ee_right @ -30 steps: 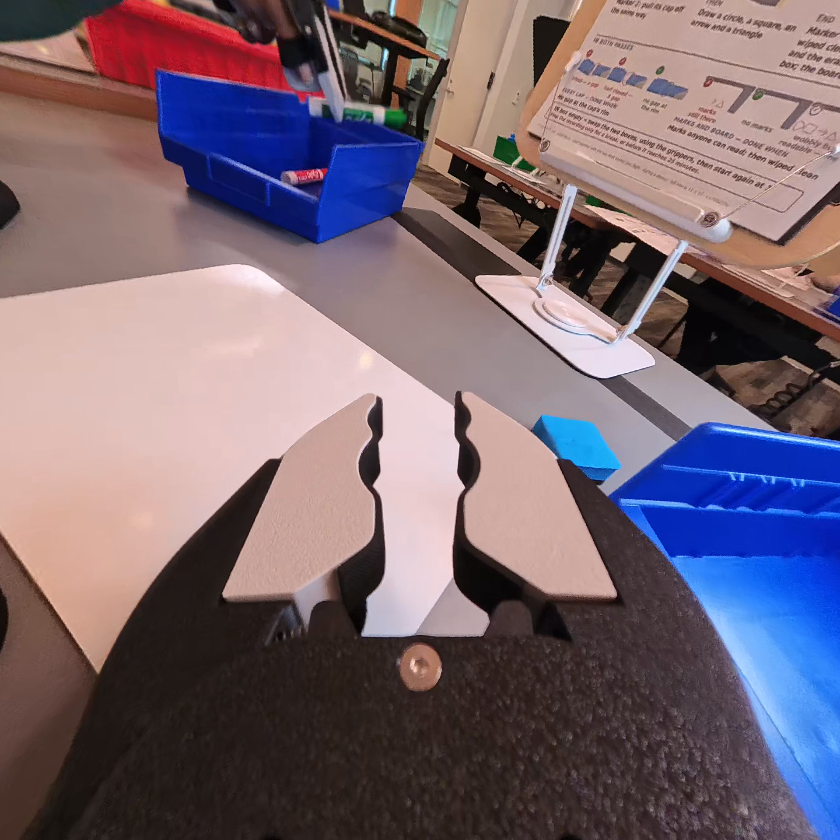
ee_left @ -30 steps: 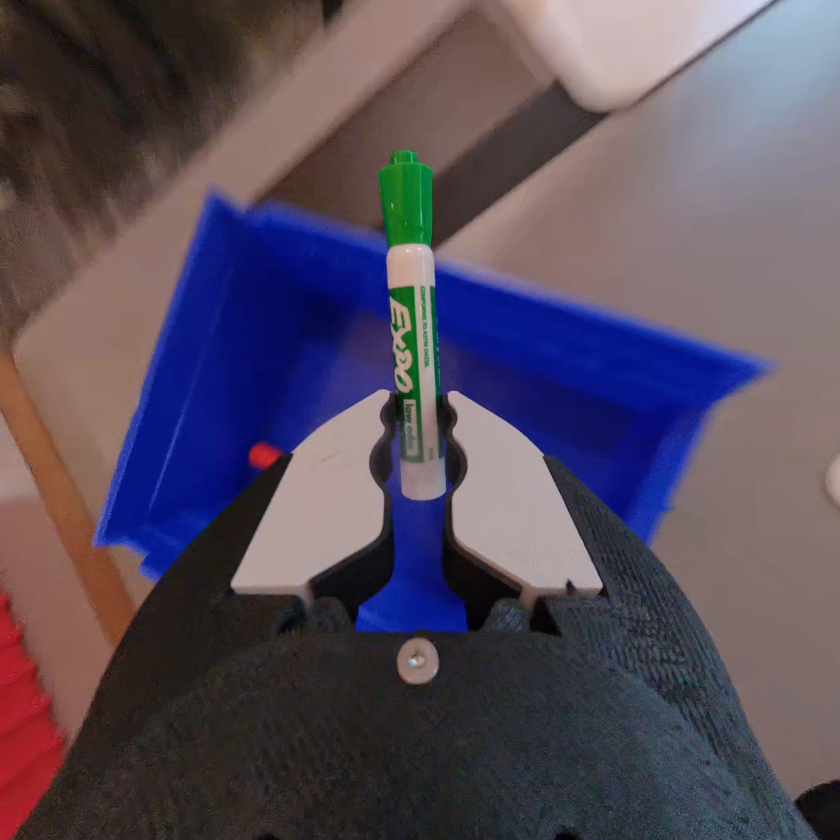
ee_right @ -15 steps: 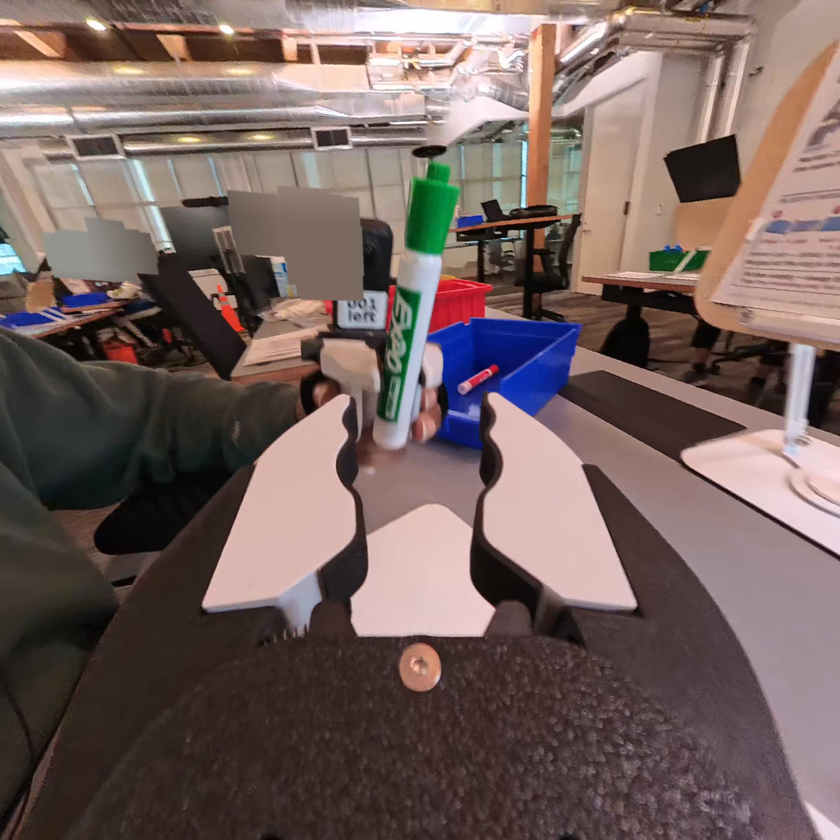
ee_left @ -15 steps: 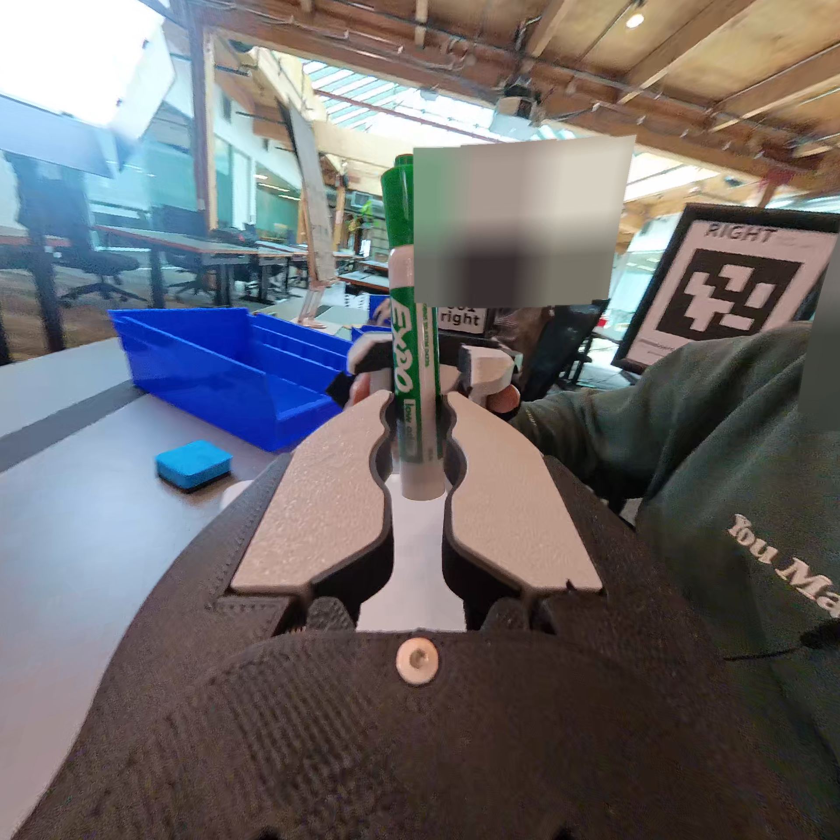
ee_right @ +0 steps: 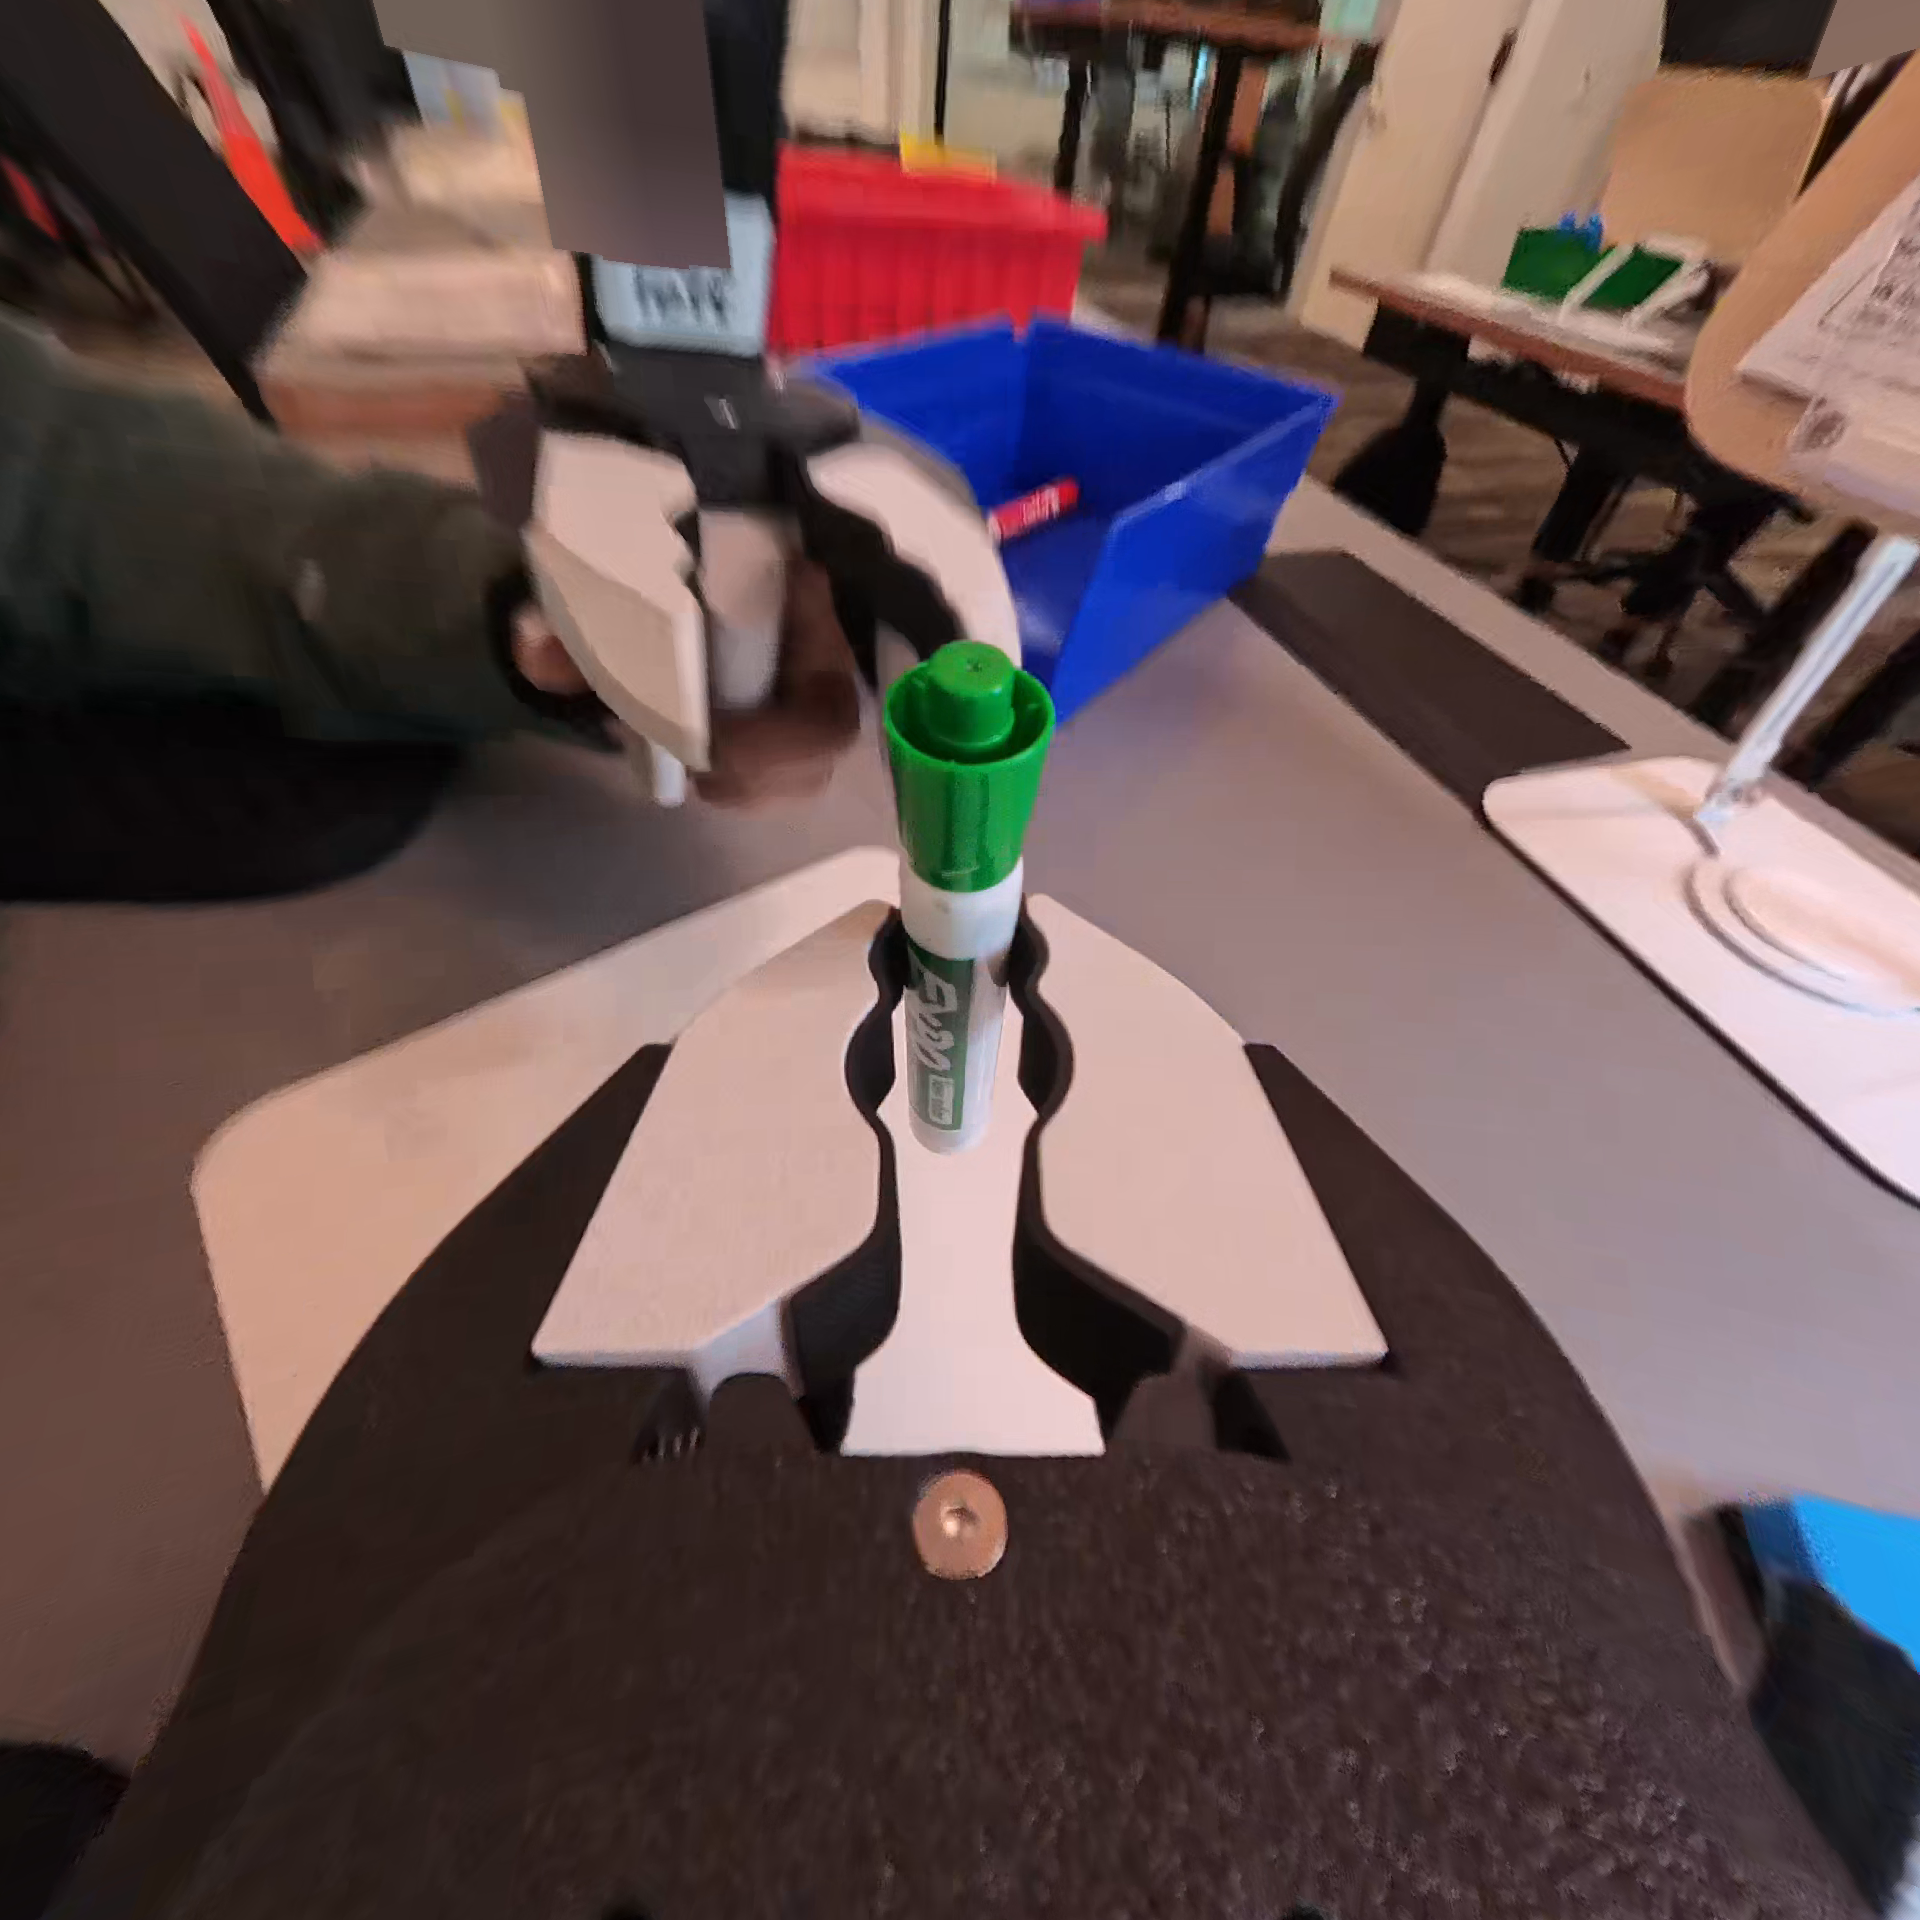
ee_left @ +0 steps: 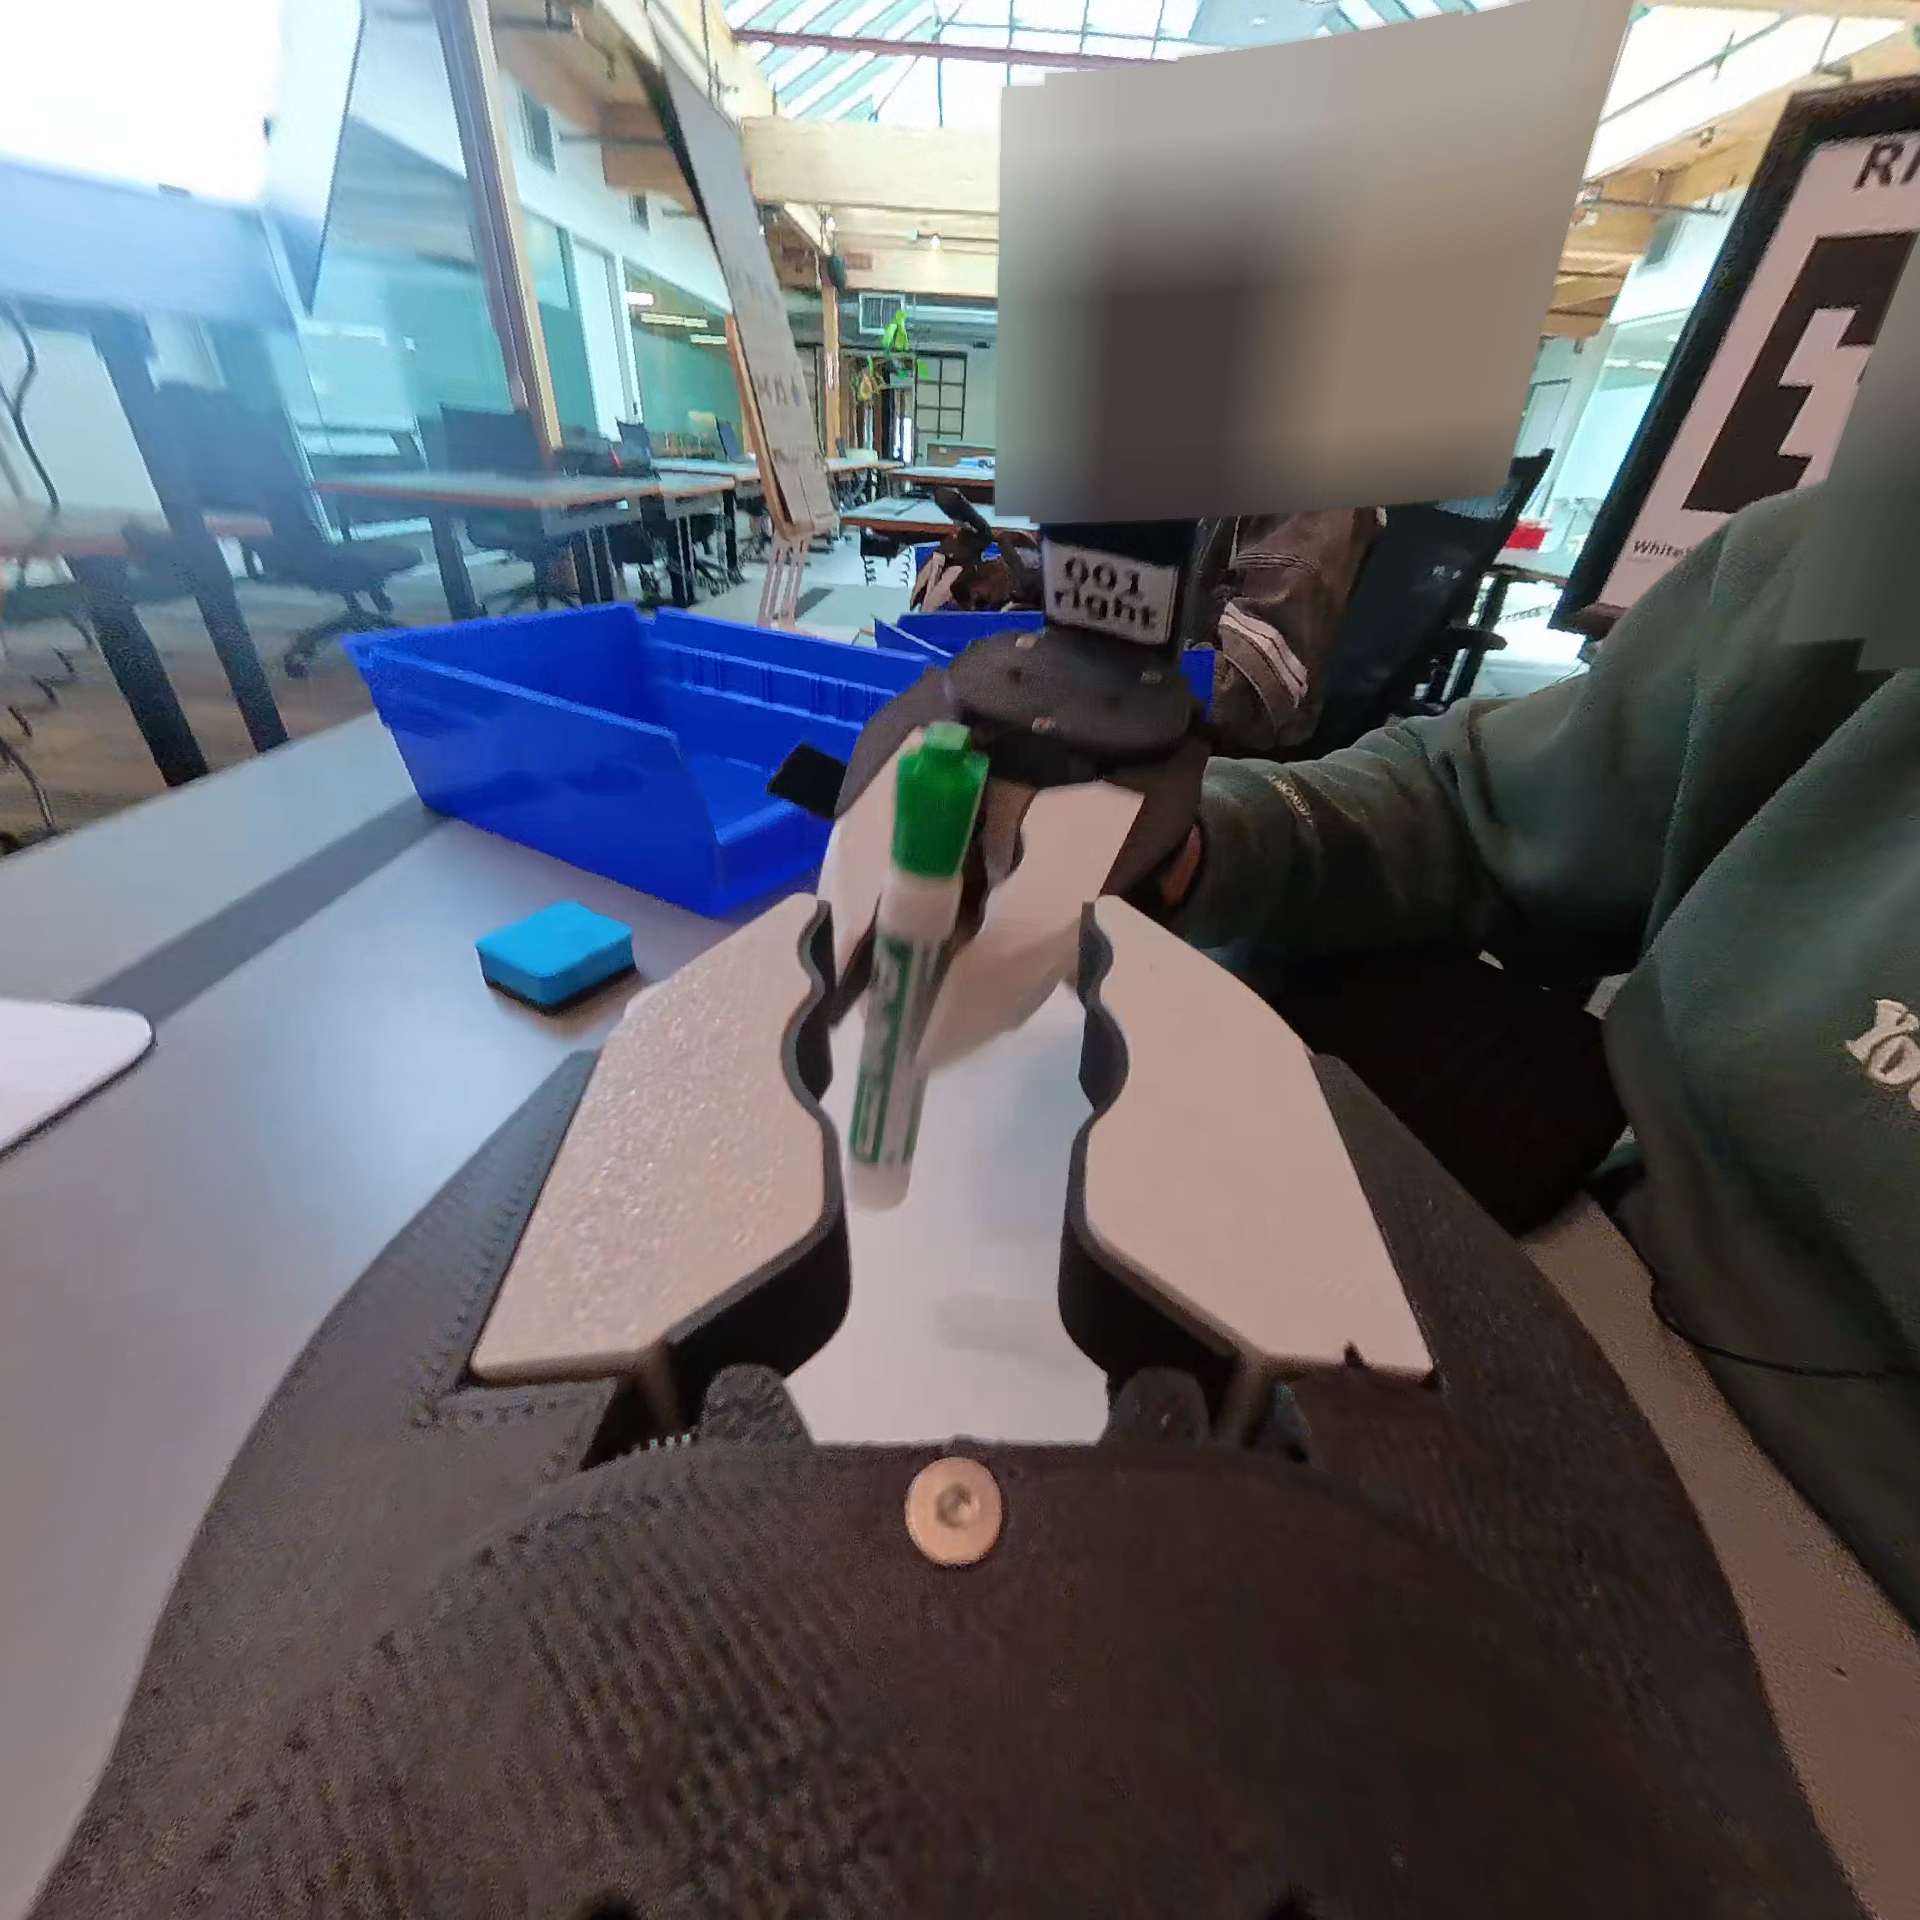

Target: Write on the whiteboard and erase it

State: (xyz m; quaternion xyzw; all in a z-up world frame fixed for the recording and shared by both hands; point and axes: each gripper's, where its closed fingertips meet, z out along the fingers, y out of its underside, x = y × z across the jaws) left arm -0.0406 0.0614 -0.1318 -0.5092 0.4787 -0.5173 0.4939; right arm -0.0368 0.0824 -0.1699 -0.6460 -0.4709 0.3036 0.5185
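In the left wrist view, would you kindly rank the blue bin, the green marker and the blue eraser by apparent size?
1. blue bin, plainly largest.
2. green marker, though it sits much nearer the camera, which inflates it.
3. blue eraser, smallest in area; its rank against the marker is unsure in real terms.

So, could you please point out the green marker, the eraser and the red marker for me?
green marker [ee_right: 961, 800]: right wrist view, on its green cap.
eraser [ee_left: 556, 945]: left wrist view, on its blue top face.
red marker [ee_right: 1032, 509]: right wrist view, mid-barrel.
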